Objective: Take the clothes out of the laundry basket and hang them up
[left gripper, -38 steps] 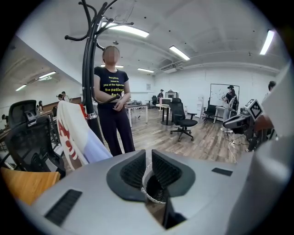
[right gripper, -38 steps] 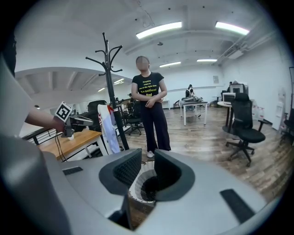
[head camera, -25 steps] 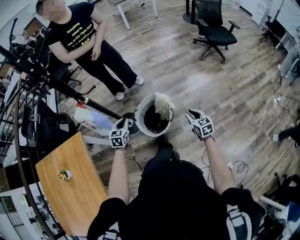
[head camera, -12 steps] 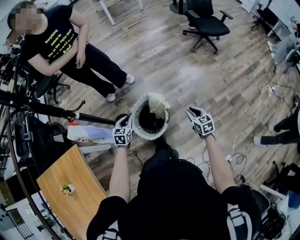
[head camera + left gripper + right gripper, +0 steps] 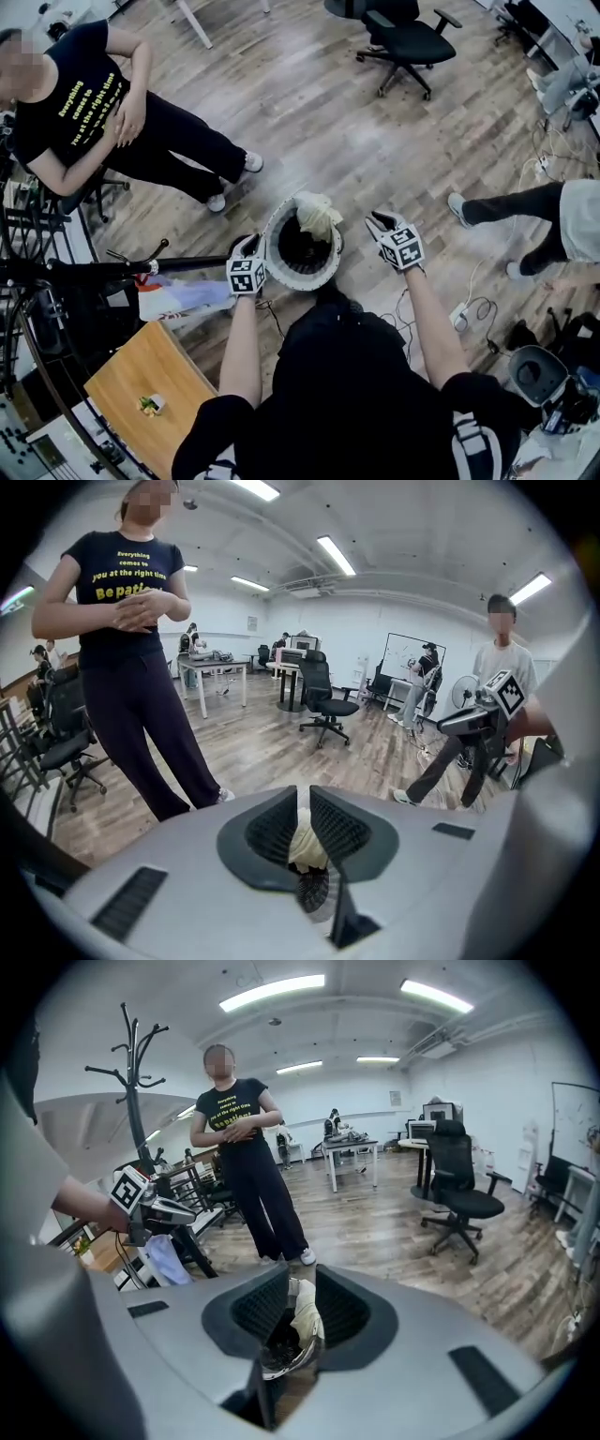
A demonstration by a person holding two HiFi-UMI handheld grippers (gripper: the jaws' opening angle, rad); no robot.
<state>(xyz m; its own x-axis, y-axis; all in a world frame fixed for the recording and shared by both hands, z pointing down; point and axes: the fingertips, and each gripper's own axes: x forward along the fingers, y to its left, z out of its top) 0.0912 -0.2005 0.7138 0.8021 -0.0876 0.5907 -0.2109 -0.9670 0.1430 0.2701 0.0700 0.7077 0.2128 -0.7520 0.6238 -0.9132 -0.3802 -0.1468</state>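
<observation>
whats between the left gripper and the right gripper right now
In the head view the laundry basket stands between the left gripper and the right gripper, with a pale garment draped over its far rim.

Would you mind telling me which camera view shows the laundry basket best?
The head view: it looks down on nearly the whole laundry basket, its rim and dark inside, with a pale garment draped over the far edge. Both gripper views show only a sliver of it between their jaws.
</observation>
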